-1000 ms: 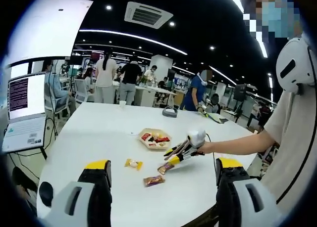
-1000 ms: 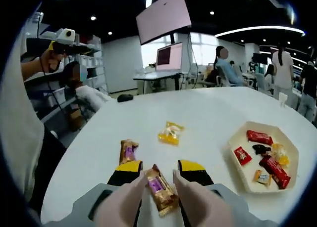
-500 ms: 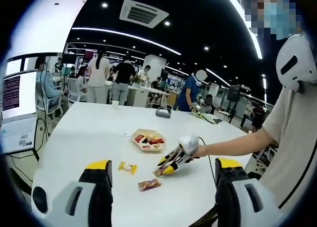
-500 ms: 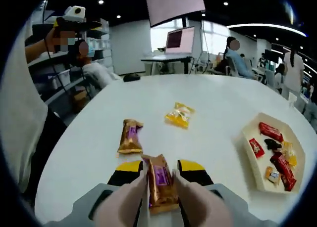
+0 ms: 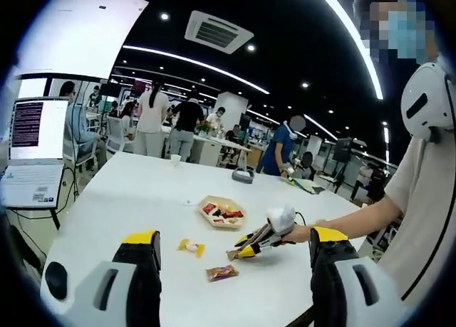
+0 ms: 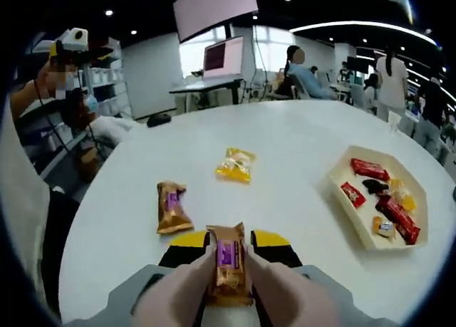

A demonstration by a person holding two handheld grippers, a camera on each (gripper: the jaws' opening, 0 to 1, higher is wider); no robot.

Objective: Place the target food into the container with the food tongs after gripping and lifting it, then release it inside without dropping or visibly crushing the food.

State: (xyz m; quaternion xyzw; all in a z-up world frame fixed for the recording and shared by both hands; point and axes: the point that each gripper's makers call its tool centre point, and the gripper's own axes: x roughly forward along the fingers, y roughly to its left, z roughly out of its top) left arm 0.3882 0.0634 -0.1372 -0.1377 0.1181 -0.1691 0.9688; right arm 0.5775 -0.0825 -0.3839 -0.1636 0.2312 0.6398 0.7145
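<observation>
Brown wrapper: a snack bar with a purple label is clamped between the right gripper, low in the centre of the right gripper view.
Right fingers: the pale fingers press both long sides of the bar, which looks uncrushed.
Same grip, left gripper view: the right gripper is at centre right, closed on the bar above the worktop.
Left fingers: the left gripper has its yellow-tipped fingers spread wide with nothing between them, at the bottom of the left gripper view.
Second bar: another brown snack bar lies on the white worktop to the left of the held one.
Yellow packet: a small packet lies above centre, apart from both bars.
Container: a cream tray at the right edge holds red and yellow sweets.
Background: a laptop at the left of the left gripper view.
</observation>
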